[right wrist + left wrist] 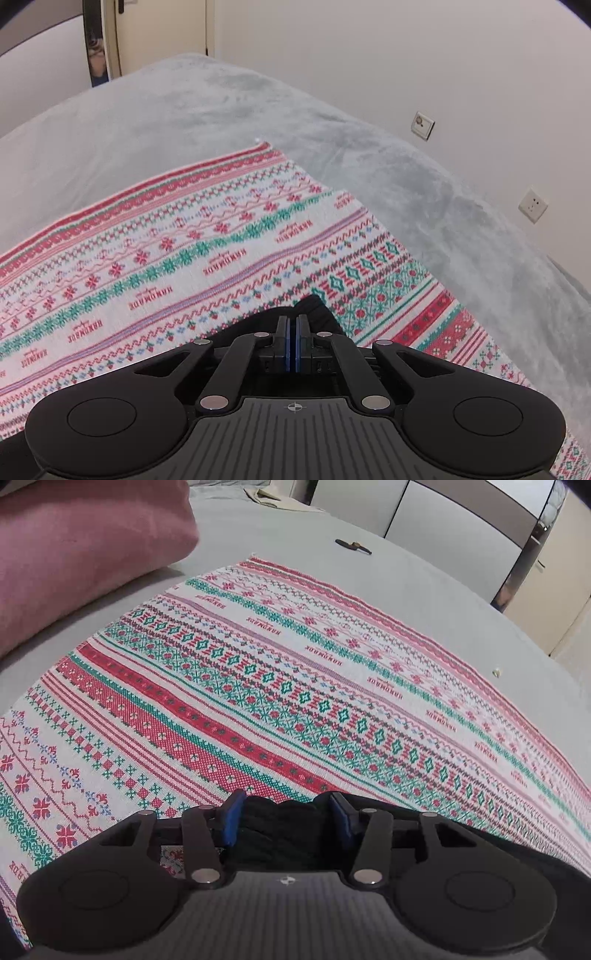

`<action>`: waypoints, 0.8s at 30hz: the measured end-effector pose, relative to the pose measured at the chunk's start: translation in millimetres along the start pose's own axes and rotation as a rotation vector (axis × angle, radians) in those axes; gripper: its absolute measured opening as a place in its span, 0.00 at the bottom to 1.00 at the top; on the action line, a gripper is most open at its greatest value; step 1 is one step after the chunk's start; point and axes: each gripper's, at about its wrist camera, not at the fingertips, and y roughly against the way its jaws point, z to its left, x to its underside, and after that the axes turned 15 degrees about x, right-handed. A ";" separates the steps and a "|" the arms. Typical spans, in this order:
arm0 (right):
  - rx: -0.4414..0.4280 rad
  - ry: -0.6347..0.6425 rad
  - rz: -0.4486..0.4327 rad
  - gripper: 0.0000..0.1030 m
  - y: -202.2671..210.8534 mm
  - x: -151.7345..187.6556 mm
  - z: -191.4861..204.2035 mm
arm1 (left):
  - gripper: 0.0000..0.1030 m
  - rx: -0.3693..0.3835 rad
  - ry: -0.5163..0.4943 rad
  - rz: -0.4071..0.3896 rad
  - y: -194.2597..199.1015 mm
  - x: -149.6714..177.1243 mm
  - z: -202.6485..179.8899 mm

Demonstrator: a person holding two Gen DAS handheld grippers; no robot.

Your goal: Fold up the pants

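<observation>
The black pants (286, 827) show only as a bunched fold at the bottom of the left wrist view. They lie on a white cloth with red and green patterned bands (258, 686). My left gripper (285, 812) has its blue pads (231, 819) well apart, and the black bunch fills the gap and touches both. In the right wrist view a black corner of the pants (317, 310) pokes out around the tips of my right gripper (293, 325). Its pads are closed together, with the fabric at the tips. The rest of the pants is hidden under both grippers.
The patterned cloth (184, 251) is spread over a grey bed cover (221, 110). A pink pillow (81, 554) lies at the far left. A small dark object (352, 545) rests on the bed beyond the cloth. A wall with sockets (533, 205) runs along the right.
</observation>
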 end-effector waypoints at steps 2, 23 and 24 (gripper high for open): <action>-0.008 -0.008 -0.014 0.00 3.8 -1.4 -3.4 | 0.69 0.010 0.015 -0.011 3.5 -1.9 0.5; -0.059 -0.020 0.020 0.08 -4.3 -0.7 -10.6 | 0.62 0.116 0.134 0.026 10.5 -10.8 19.7; -0.059 -0.022 0.020 0.09 -4.5 -1.0 -10.7 | 0.62 0.108 0.110 0.028 9.4 -9.7 15.2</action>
